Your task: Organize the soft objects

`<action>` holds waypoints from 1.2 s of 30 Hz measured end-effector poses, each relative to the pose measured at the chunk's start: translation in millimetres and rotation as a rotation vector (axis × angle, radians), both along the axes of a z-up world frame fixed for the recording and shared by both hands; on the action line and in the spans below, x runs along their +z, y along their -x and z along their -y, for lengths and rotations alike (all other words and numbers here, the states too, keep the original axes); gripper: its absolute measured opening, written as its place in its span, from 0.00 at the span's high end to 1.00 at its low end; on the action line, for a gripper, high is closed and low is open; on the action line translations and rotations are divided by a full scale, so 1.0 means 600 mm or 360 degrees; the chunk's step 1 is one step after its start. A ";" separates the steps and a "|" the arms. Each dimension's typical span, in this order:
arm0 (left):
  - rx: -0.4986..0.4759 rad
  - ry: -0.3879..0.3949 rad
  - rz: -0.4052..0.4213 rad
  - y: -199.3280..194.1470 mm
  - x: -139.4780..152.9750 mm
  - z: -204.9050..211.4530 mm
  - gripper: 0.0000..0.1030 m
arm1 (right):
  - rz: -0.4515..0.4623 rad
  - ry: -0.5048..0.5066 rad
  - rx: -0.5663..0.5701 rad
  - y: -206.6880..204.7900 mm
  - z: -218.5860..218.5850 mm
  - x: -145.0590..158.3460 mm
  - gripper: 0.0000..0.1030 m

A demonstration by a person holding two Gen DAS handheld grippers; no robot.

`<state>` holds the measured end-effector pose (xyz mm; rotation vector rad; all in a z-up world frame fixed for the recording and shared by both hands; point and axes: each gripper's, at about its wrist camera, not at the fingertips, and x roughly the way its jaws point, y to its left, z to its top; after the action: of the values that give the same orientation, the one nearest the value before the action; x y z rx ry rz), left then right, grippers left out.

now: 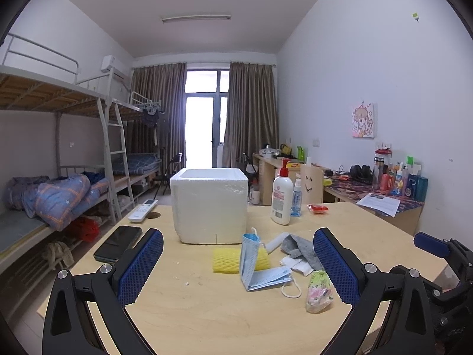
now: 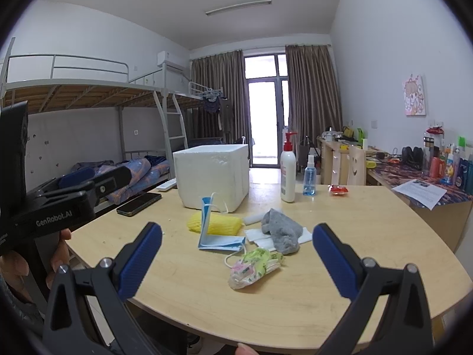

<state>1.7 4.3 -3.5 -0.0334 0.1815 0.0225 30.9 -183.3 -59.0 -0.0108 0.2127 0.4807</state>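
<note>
A white foam box (image 1: 210, 204) (image 2: 212, 174) stands open on the wooden table (image 1: 207, 310). In front of it lie a yellow foam net (image 1: 227, 259) (image 2: 218, 223), a folded blue face mask (image 1: 260, 272) (image 2: 217, 241), a grey sock (image 1: 298, 247) (image 2: 280, 232), white tissue (image 2: 255, 235) and a small floral bag (image 1: 318, 291) (image 2: 254, 267). My left gripper (image 1: 238, 266) is open and empty, near the mask. My right gripper (image 2: 236, 263) is open and empty, just before the floral bag.
A black phone (image 1: 118, 244) (image 2: 139, 203) and a white remote (image 1: 142, 210) lie at the table's left. A lotion bottle (image 1: 282, 195) (image 2: 287, 171), a spray bottle (image 2: 309, 179) and a red packet (image 1: 317, 208) stand behind. Bunk beds are left, a cluttered desk right.
</note>
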 end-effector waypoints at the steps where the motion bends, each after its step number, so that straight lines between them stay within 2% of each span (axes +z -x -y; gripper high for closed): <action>1: 0.0005 0.0001 0.0002 0.000 -0.001 0.000 0.01 | 0.0002 -0.0001 -0.0002 0.000 0.000 0.001 0.00; 36: 0.0029 -0.0013 -0.0002 0.001 -0.004 -0.001 0.01 | 0.0020 0.0015 -0.0021 0.013 0.002 0.012 0.00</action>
<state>1.3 4.8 -5.8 -0.0266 0.1822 0.0414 23.0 -184.7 -52.0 -0.0214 0.2025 0.4662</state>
